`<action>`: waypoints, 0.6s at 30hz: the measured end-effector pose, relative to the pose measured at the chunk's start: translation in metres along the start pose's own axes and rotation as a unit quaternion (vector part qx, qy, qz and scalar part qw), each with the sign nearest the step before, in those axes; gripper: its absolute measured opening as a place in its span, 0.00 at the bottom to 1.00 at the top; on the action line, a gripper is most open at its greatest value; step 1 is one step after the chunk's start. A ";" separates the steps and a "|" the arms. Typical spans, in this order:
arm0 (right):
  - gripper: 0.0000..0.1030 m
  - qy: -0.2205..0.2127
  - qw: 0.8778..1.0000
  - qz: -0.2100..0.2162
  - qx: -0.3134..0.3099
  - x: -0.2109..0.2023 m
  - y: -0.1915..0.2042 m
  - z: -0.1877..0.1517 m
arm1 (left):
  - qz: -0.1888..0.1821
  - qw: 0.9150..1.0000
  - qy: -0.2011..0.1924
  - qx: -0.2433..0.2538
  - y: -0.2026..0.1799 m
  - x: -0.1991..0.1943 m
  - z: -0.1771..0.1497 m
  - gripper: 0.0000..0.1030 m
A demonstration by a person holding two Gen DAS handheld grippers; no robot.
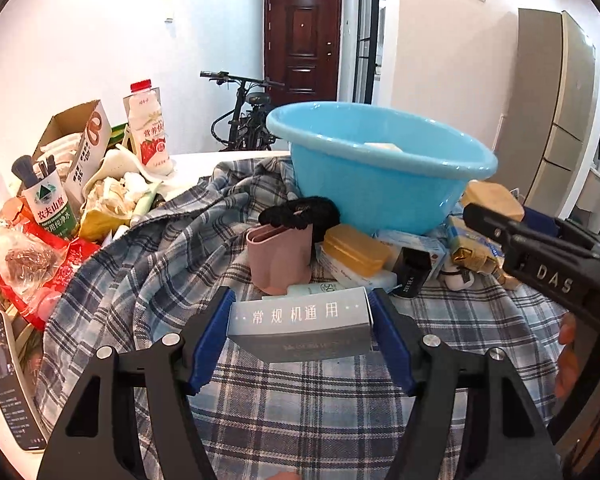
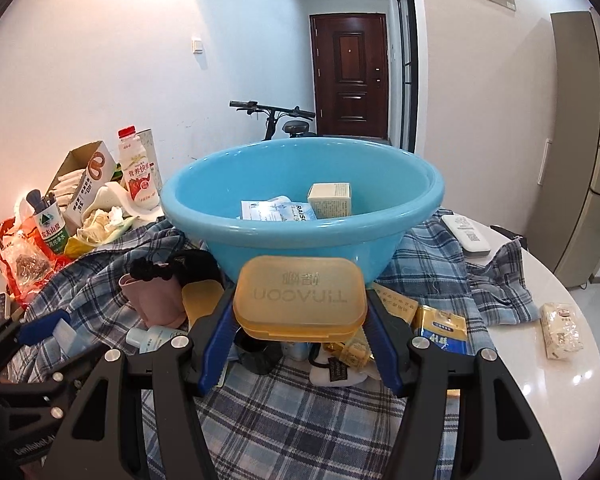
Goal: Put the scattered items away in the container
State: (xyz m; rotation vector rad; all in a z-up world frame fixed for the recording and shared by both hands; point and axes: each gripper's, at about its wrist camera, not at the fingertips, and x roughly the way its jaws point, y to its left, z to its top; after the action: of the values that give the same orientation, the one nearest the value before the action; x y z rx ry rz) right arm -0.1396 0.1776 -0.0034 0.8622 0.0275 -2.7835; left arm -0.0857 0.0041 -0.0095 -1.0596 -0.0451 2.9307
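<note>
The basin (image 2: 300,216) in the middle is bright blue. The cloth (image 2: 284,420) at the bottom has blue, grey and white checks. The soap box (image 2: 300,298) is see-through yellow. The door (image 2: 350,76) at the top is dark red-brown. The cup (image 1: 280,258) is pink

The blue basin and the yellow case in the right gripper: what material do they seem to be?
Blue basin: probably glossy plastic, with light reflections on its smooth wall. Yellow case, held by the right gripper: probably matte, translucent plastic, with moulded letters.

Brown door (image 2: 349,76) far back; bicycle (image 1: 244,114) before it; fridge (image 1: 556,108) rightward.
</note>
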 end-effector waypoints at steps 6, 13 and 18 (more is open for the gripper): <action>0.62 -0.019 1.000 0.001 -0.006 -0.022 0.004 0.006 | -0.010 1.000 -0.017 0.008 -0.004 -0.013 0.008 0.65; 0.62 -0.052 0.999 -0.004 -0.014 -0.051 0.011 0.024 | -0.017 0.999 -0.049 0.012 -0.006 -0.029 0.032 0.65; 0.62 -0.068 0.997 -0.011 -0.024 -0.064 0.018 0.041 | -0.019 0.997 -0.078 0.020 -0.006 -0.040 0.055 0.65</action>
State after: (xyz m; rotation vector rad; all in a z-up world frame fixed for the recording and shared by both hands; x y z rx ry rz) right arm -0.1070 0.1702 0.0674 0.6627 0.0814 -2.8432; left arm -0.0900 0.0083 0.0592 -0.8136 -0.0088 2.9595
